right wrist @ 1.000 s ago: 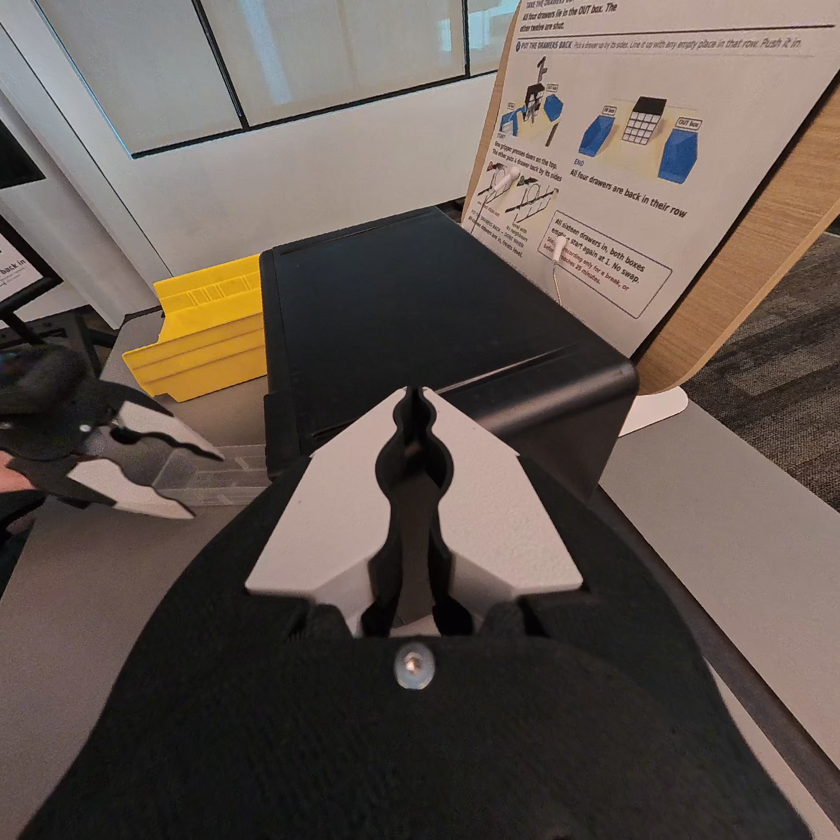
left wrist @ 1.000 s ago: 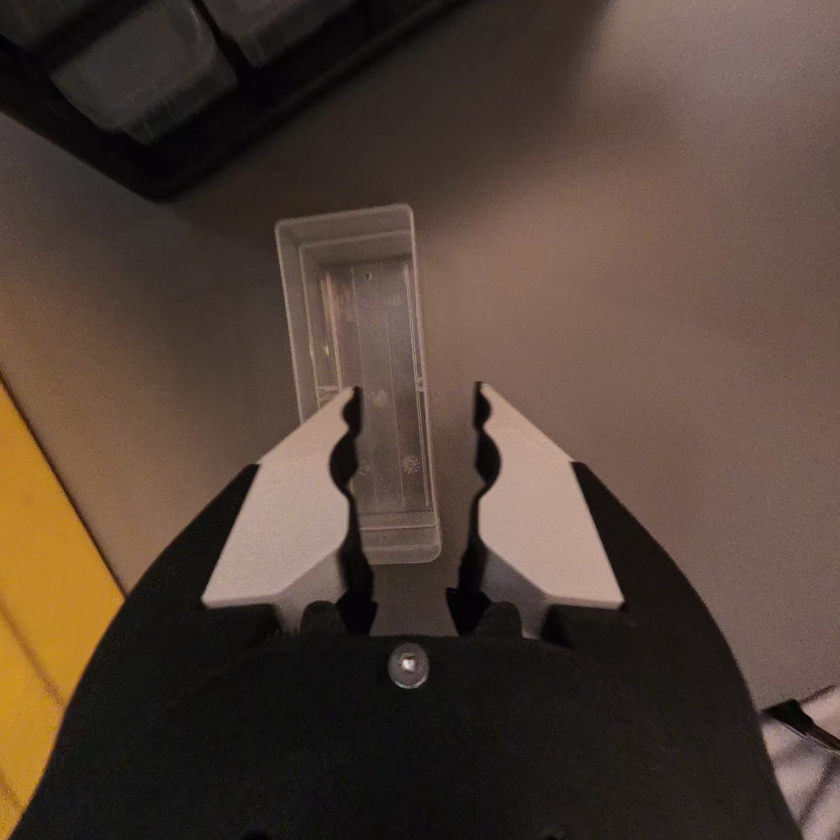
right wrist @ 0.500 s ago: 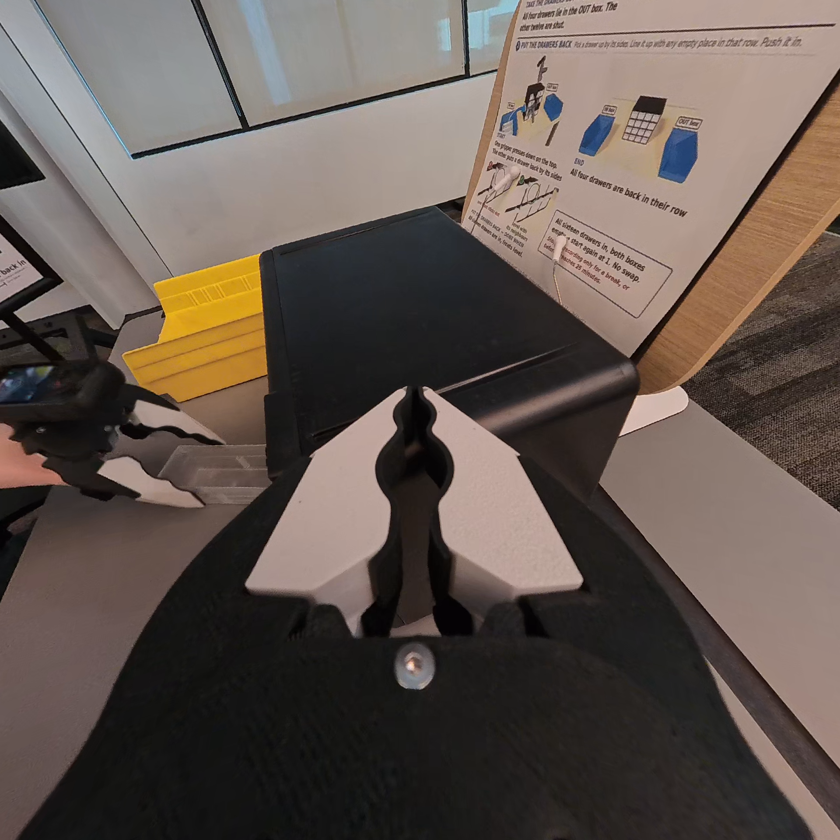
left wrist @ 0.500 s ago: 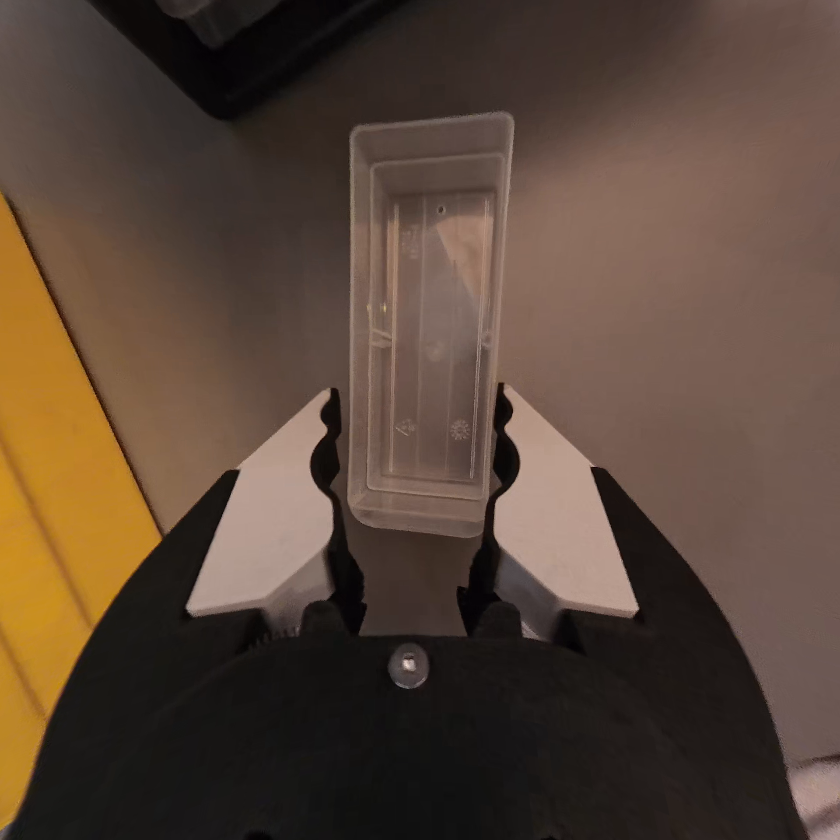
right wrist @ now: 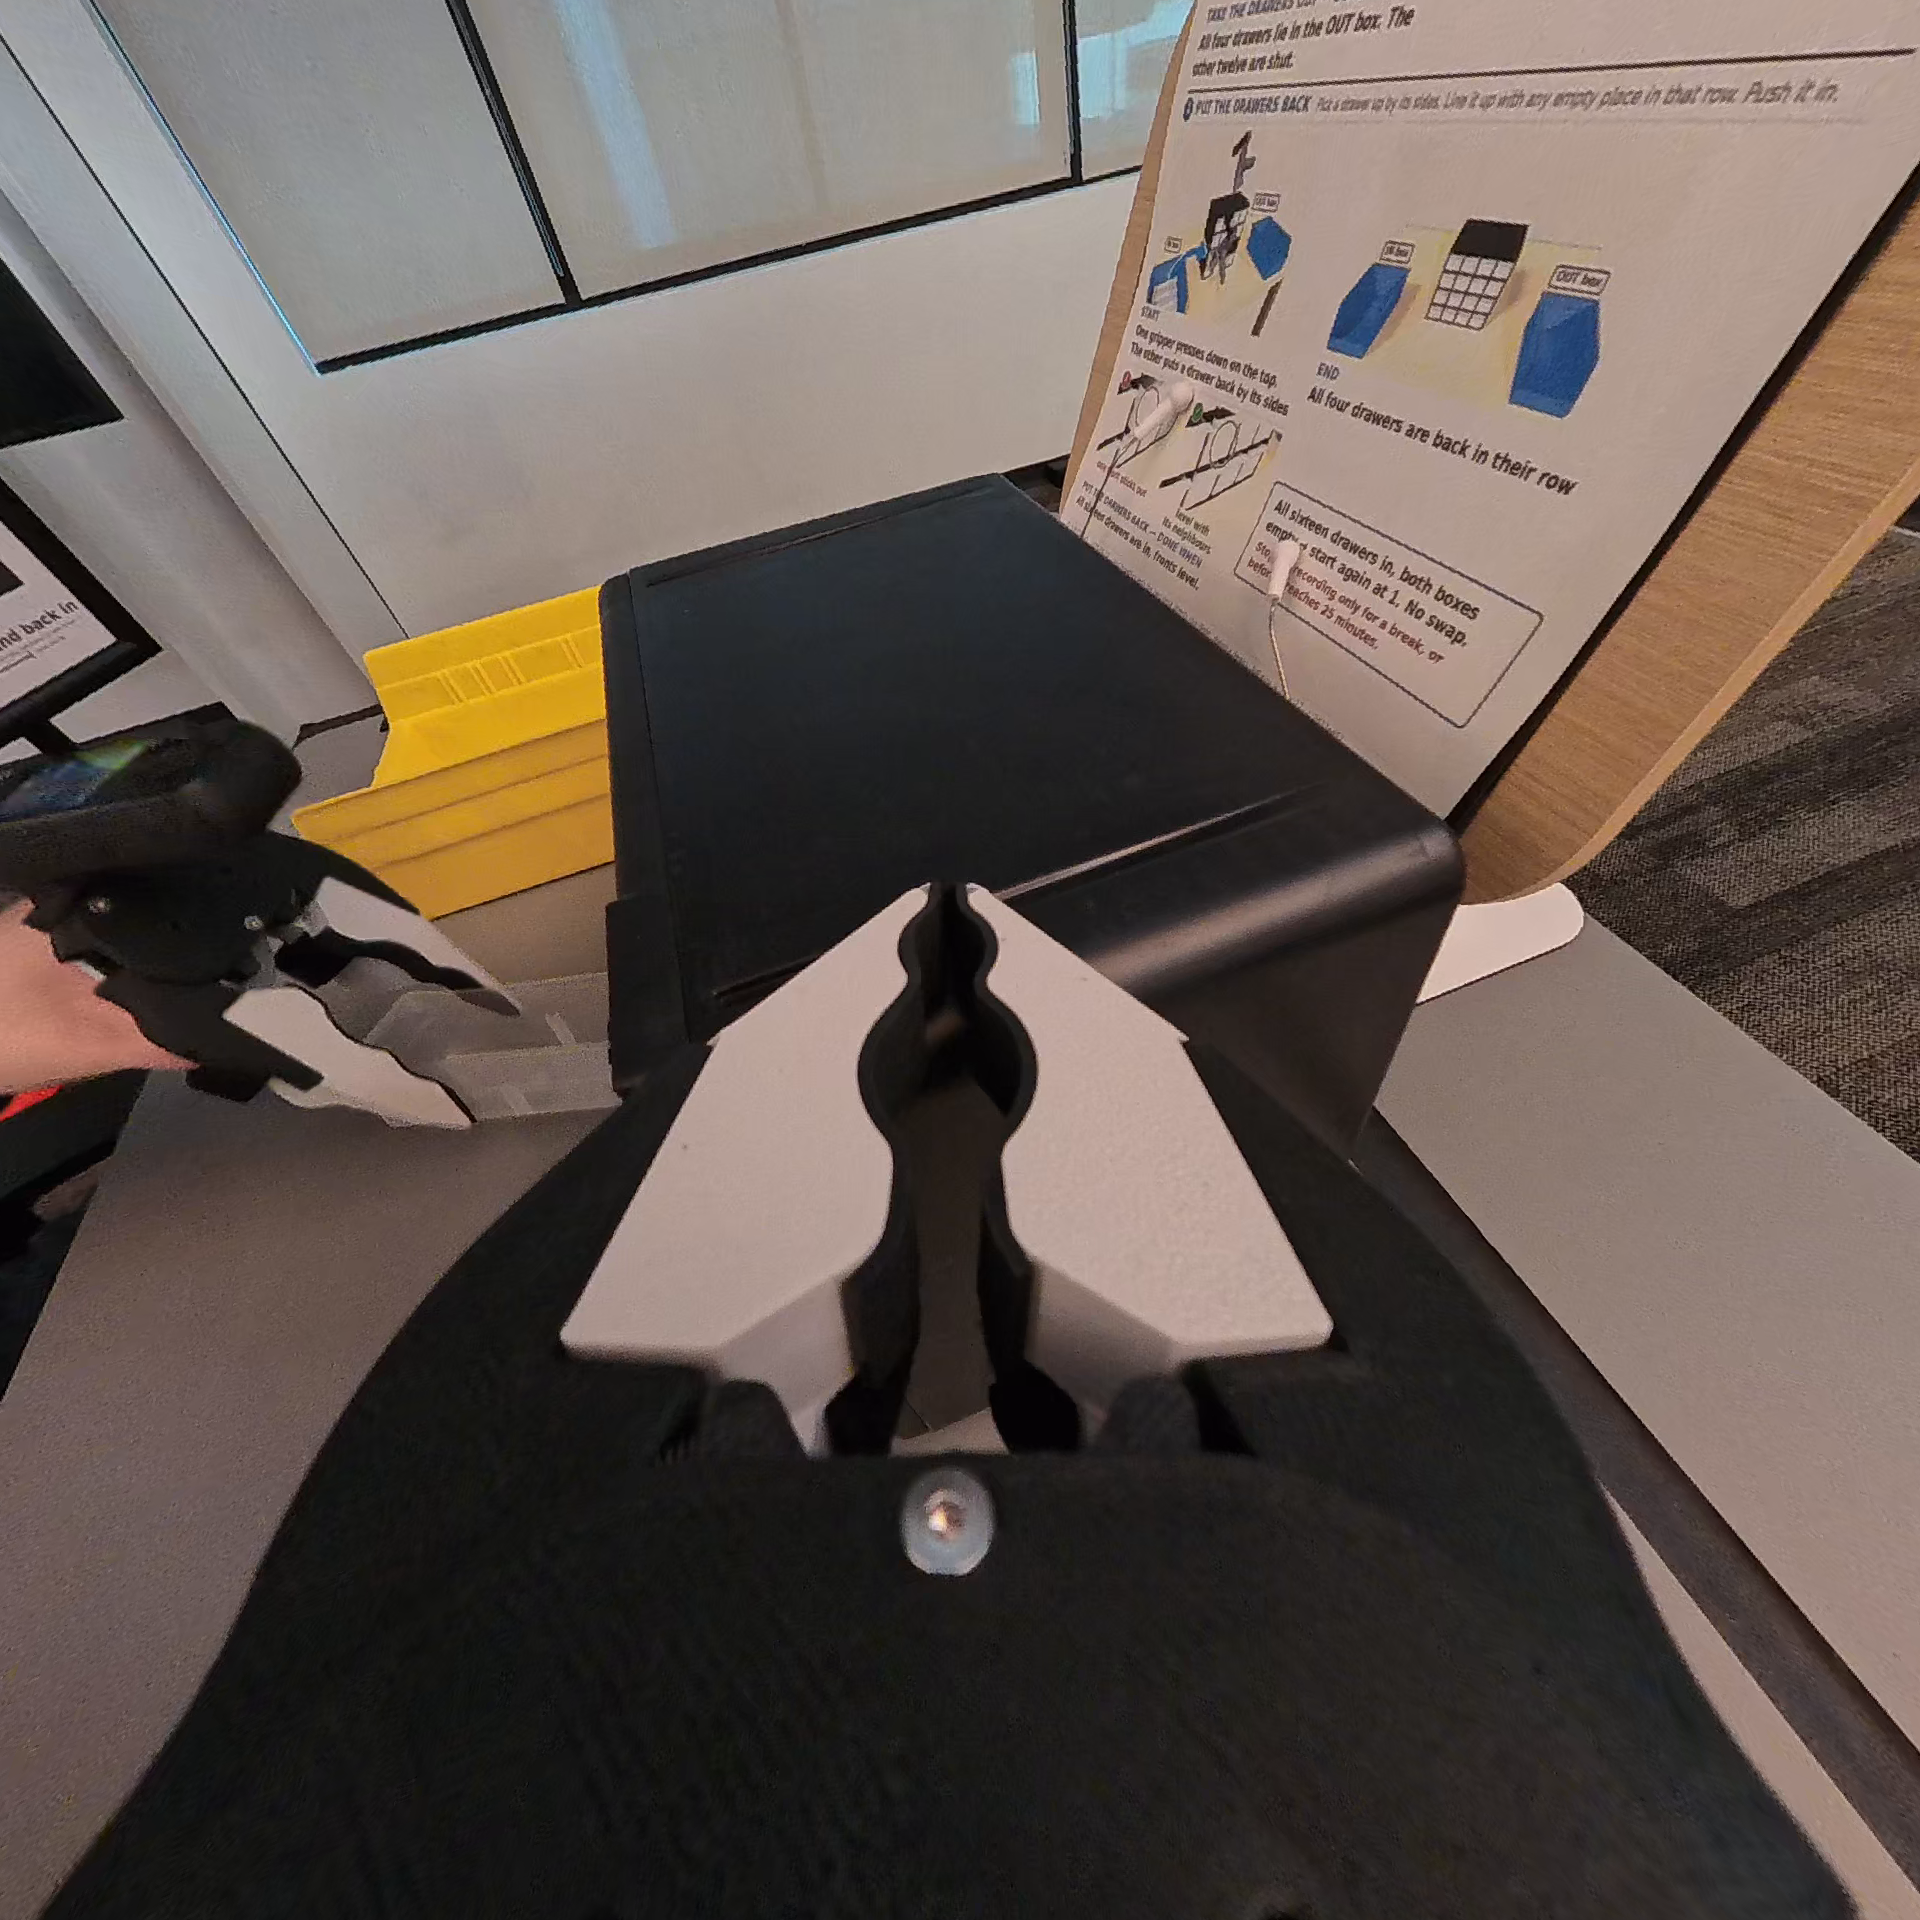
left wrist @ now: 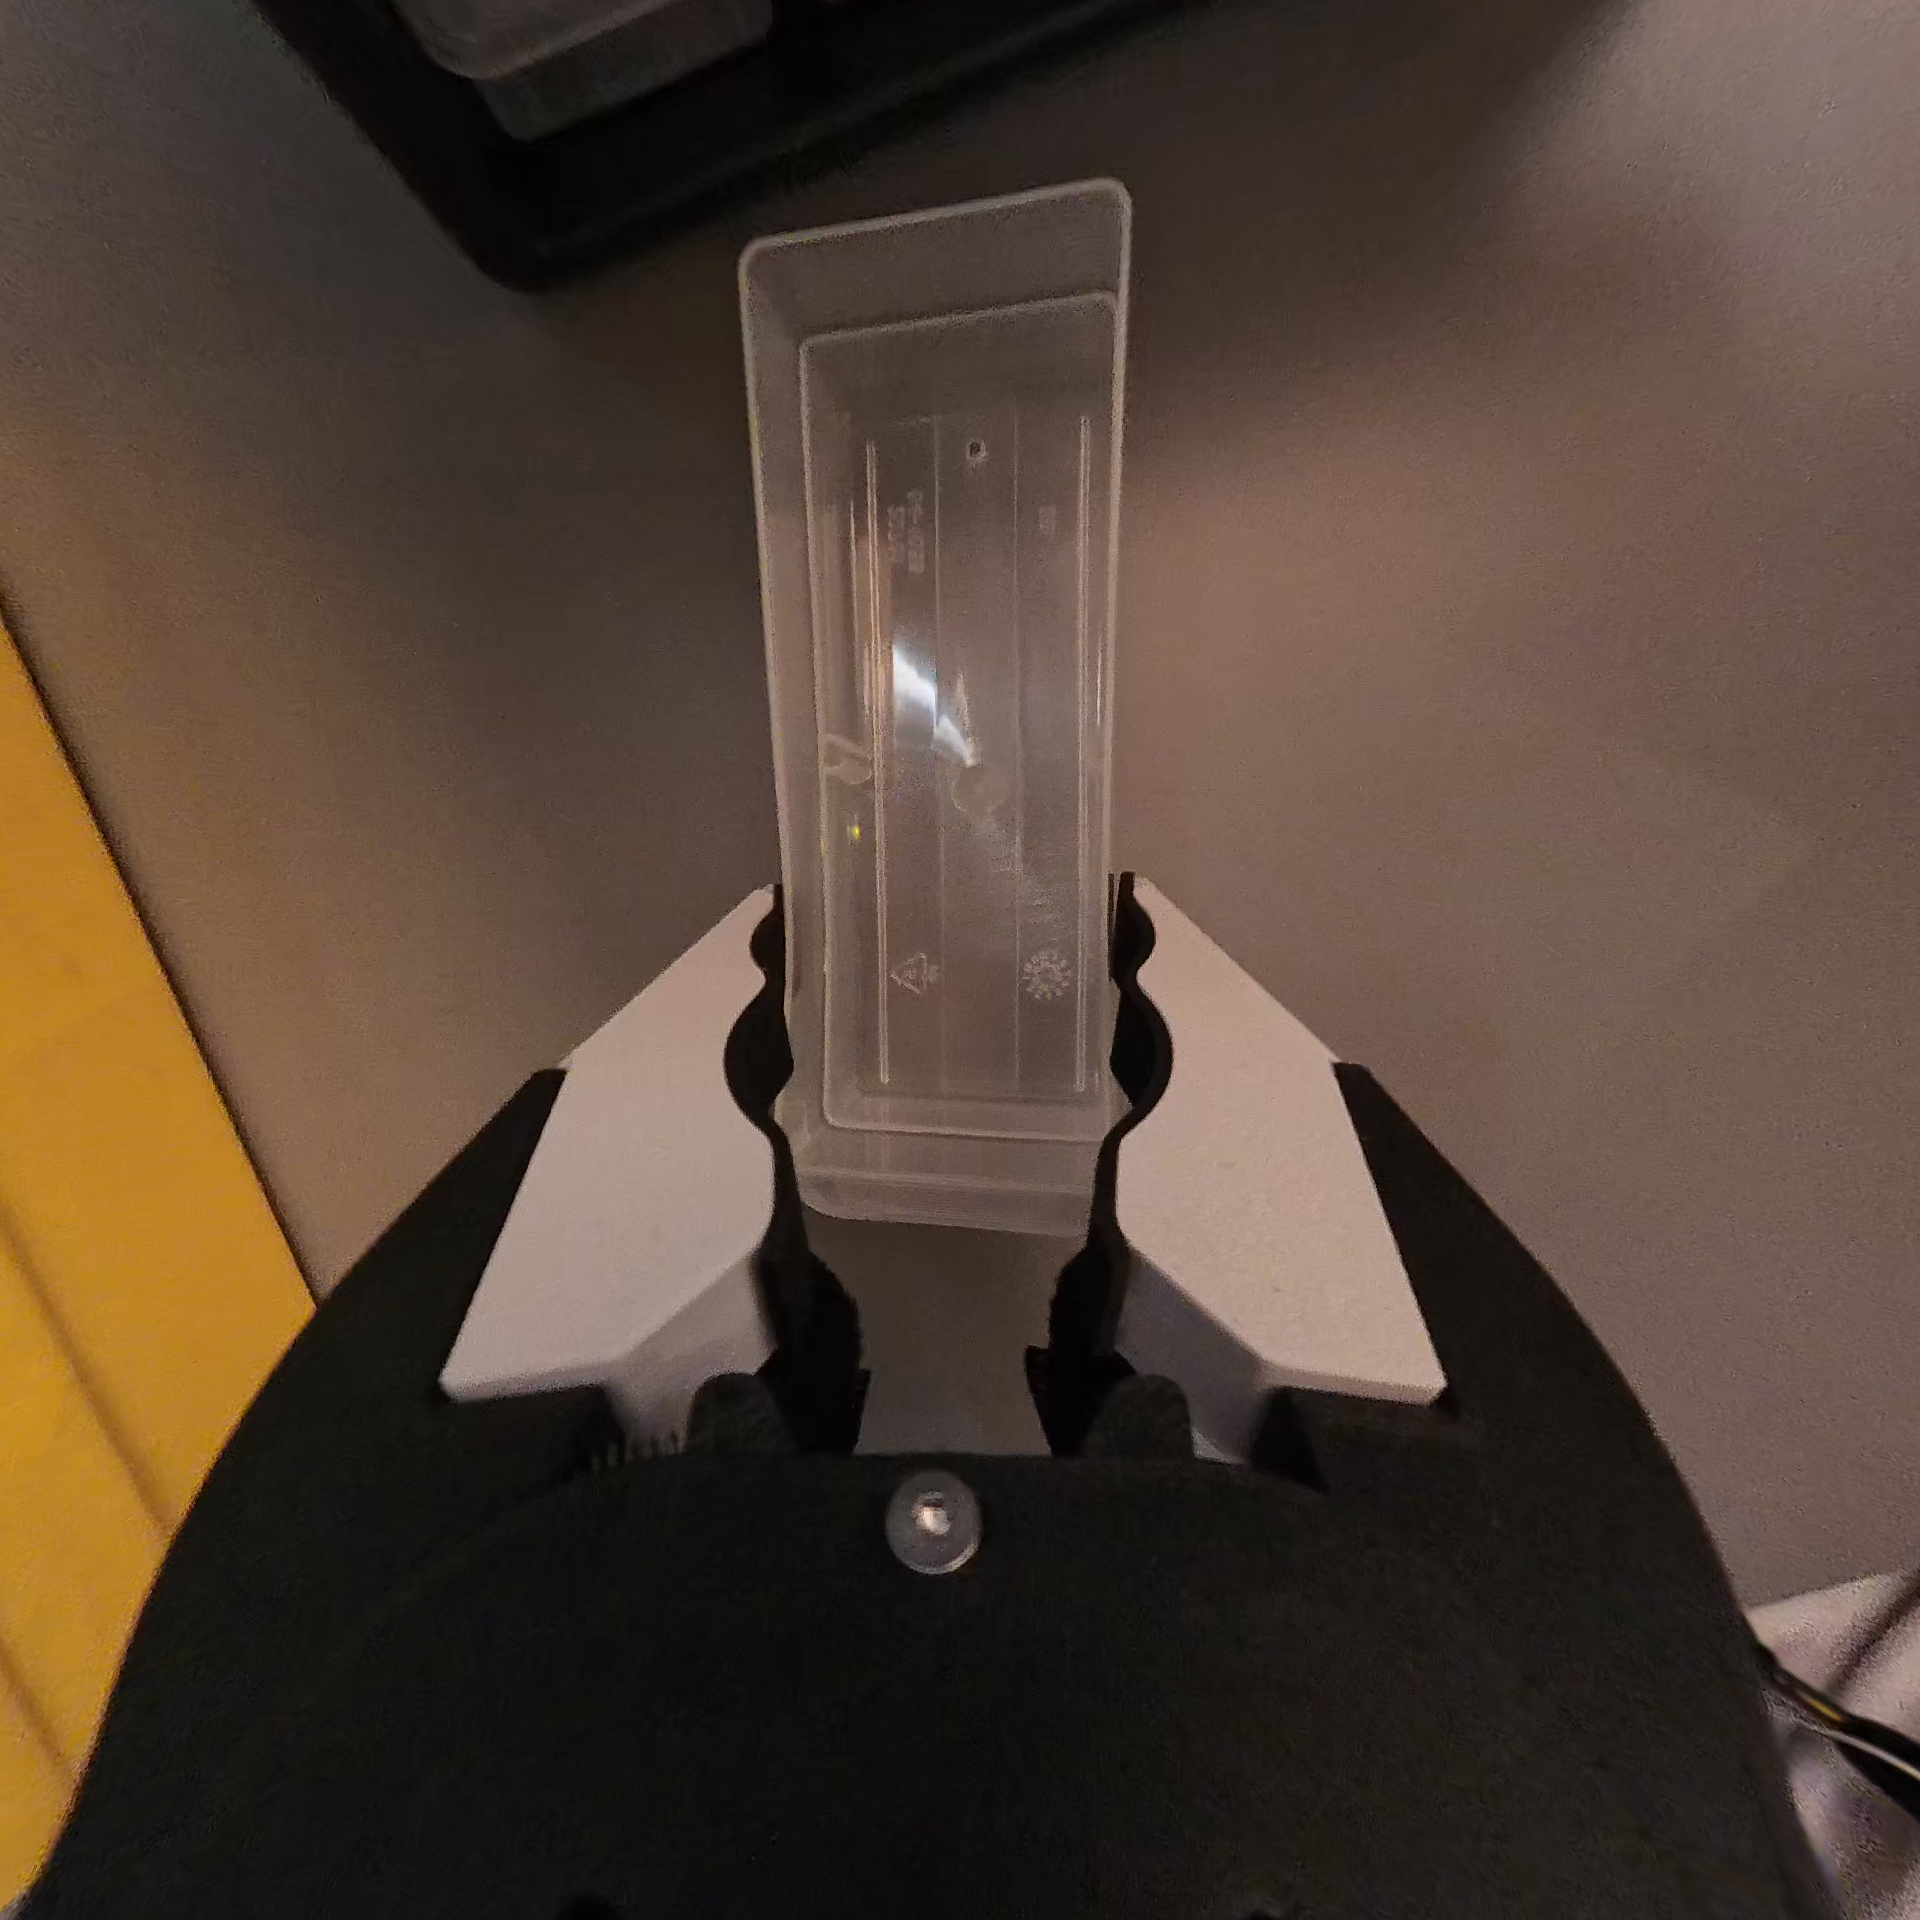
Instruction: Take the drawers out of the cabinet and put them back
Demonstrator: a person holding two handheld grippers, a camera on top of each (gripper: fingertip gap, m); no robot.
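A clear plastic drawer lies lengthwise between the fingers of my left gripper, which is shut on its two long sides near its near end. Its far end points at the black cabinet, where other clear drawers sit in their slots. In the right wrist view the left gripper holds the drawer at the cabinet's front, low over the table. My right gripper is shut and empty, with its tips at the front edge of the cabinet top.
A yellow bin stands left of the drawer; it also shows left of the cabinet. An instruction board leans behind the cabinet on the right. The grey table extends right. A person's hand holds the left gripper.
My left gripper has centred on the drawer and closed on its sides; a second ago it was open and offset to the right. The right gripper has not moved.
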